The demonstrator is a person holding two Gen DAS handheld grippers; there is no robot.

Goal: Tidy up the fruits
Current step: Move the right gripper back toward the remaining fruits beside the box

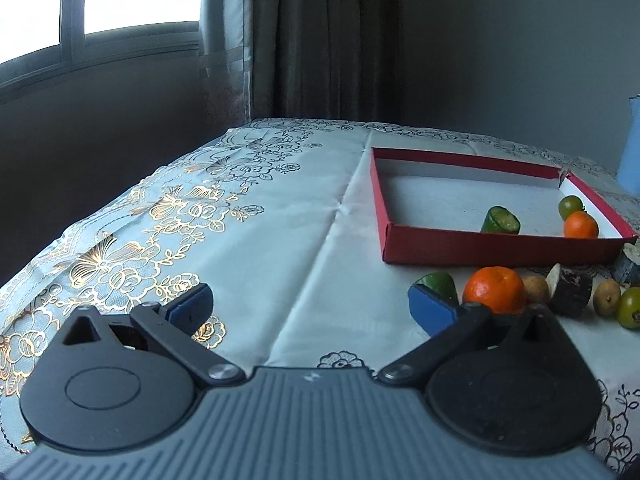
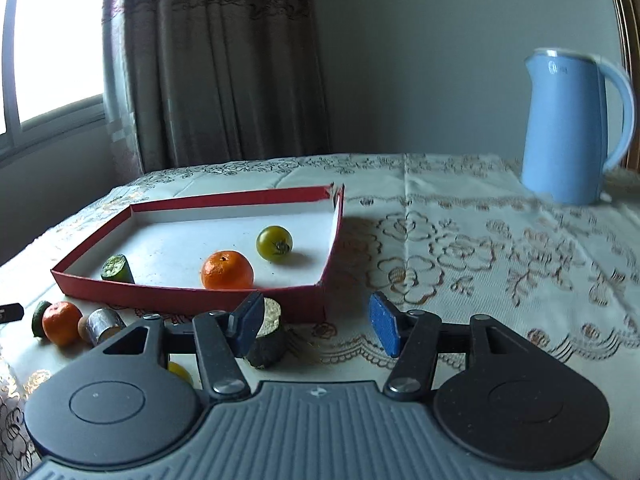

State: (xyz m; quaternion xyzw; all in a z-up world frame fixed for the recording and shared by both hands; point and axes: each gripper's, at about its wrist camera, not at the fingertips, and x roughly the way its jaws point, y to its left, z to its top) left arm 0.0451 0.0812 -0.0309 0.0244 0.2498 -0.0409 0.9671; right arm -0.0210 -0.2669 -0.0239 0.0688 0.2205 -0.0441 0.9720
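Observation:
A shallow red box [image 2: 192, 300] [image 1: 500, 250] holds a cucumber piece [image 2: 117, 269] [image 1: 500, 221], a tangerine [image 2: 227, 270] [image 1: 581, 225] and a green tomato [image 2: 274, 243] [image 1: 570, 206]. In front of it on the cloth lie a second tangerine [image 1: 495, 289] [image 2: 61, 323], a green piece [image 1: 437, 283], dark cut pieces [image 1: 570, 292] [image 2: 267, 340] and small brown and green fruits [image 1: 606, 302]. My left gripper [image 1: 310, 306] is open and empty, its right pad beside the tangerine. My right gripper [image 2: 314, 322] is open and empty, its left pad next to a dark cut piece.
A light blue kettle [image 2: 572, 128] stands at the back right of the table. The flowered tablecloth [image 1: 240, 240] covers the table, whose left edge drops off near a window and curtain [image 2: 216, 60].

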